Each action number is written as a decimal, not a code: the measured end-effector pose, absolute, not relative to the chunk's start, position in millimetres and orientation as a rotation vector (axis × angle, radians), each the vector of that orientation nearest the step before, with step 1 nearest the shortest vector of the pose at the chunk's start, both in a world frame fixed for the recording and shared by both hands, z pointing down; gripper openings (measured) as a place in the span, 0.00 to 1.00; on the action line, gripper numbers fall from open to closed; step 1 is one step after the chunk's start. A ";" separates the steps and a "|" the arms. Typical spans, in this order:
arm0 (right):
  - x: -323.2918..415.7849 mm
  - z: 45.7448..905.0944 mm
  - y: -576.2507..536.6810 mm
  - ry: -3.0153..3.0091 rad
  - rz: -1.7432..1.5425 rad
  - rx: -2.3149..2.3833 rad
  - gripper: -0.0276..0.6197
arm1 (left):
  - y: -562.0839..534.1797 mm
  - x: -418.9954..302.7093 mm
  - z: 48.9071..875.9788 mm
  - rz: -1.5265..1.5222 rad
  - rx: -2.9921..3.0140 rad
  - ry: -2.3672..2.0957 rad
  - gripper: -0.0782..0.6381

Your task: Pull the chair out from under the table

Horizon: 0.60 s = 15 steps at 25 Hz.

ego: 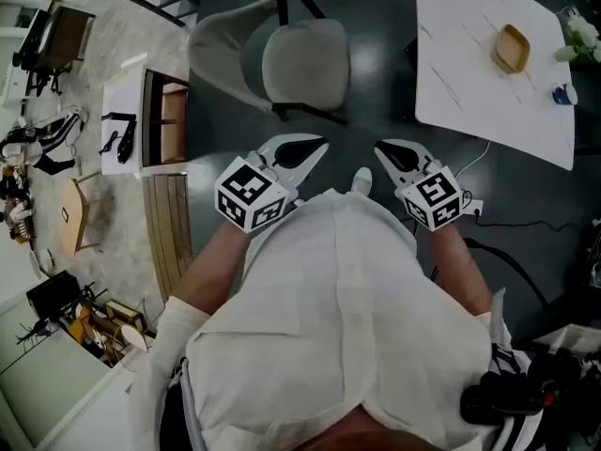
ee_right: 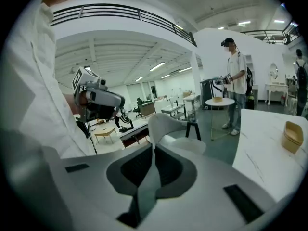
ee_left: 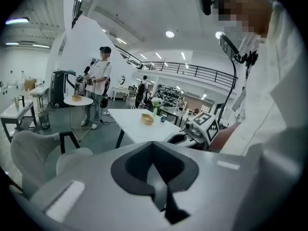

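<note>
Locate chair [ego: 300, 59] at upper centre, standing apart from tabletop [ego: 470, 54] at upper right. Read left tongs [ego: 315, 148] and right tongs [ego: 387, 150] as closed, empty — both mid-frame, below chair. Reach upward; nearer from left tongs.

Cut off by the head view's top edge: far end of the table [ego: 488, 83]. Mostly tucked beneath the seat, out of sight: legs of the chair [ego: 305, 59]. Too small to name: blue item [ego: 564, 94] near the table's right side (plant [ego: 582, 36] beside it clipped by the frame). Covered by the white shirt [ego: 347, 318]: floor underfoot. Clipped at the left gripper view's left rim: chair back.
</note>
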State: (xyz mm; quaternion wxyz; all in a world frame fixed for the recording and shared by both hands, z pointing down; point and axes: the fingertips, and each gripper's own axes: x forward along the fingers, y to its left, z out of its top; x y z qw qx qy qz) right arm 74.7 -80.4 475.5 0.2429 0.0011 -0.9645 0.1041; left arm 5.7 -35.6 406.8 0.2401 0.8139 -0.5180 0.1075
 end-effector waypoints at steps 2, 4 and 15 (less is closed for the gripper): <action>65.8 469.8 -64.2 -2.643 0.276 -0.001 0.08 | -23.2 2.2 399.3 0.247 2.233 -1.431 0.12; 57.8 466.1 -50.9 -2.649 0.262 -0.005 0.08 | -11.1 -4.5 396.3 0.233 2.233 -1.460 0.12; 35.6 455.6 35.3 -2.625 0.207 -0.008 0.07 | 84.7 -32.8 403.7 0.160 2.177 -1.449 0.12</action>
